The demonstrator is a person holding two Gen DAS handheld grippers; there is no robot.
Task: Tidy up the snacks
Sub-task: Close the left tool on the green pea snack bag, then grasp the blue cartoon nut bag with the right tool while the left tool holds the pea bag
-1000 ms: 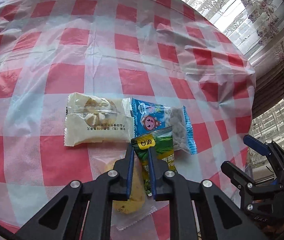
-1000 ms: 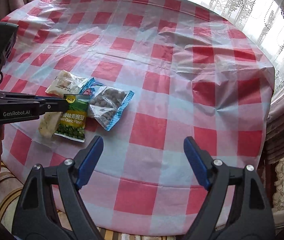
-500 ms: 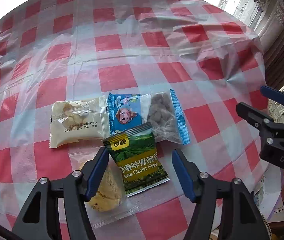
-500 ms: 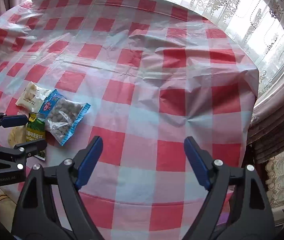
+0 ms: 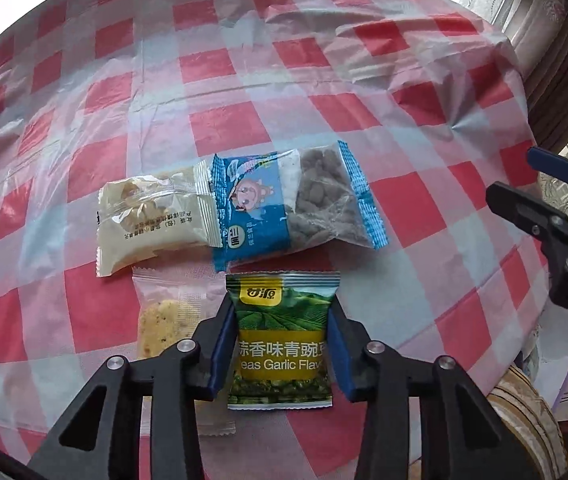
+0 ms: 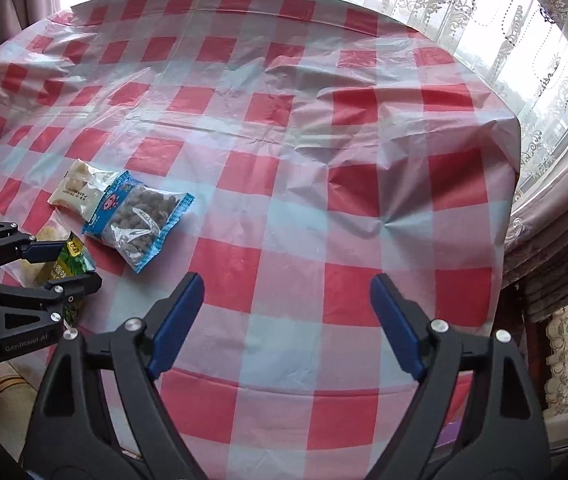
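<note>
A green garlic-pea packet (image 5: 281, 320) lies near the table's front edge, and my left gripper (image 5: 280, 304) straddles it. The jaws are closing, and both blue pads press its long sides, which pinch inward. The right wrist view shows the same packet (image 6: 69, 256) bowed between the left gripper's (image 6: 73, 264) fingers. Beyond it lie a blue packet of dark nuts (image 5: 292, 204) and a cream pastry packet (image 5: 151, 224) side by side. A clear-wrapped cookie (image 5: 163, 320) sits left of the green packet. My right gripper (image 6: 287, 284) hovers open over bare cloth, holding nothing.
A red-and-white checked plastic cloth (image 6: 284, 160) covers the round table, creased toward the far right. Lace curtains and a window (image 6: 544, 60) stand past the right edge. The right gripper (image 5: 516, 174) shows at the right side of the left wrist view.
The left gripper let go of the green packet's end, opened wide, rolled square to the packet and closed in on its sides. The right gripper drifted right, jaws still wide.
</note>
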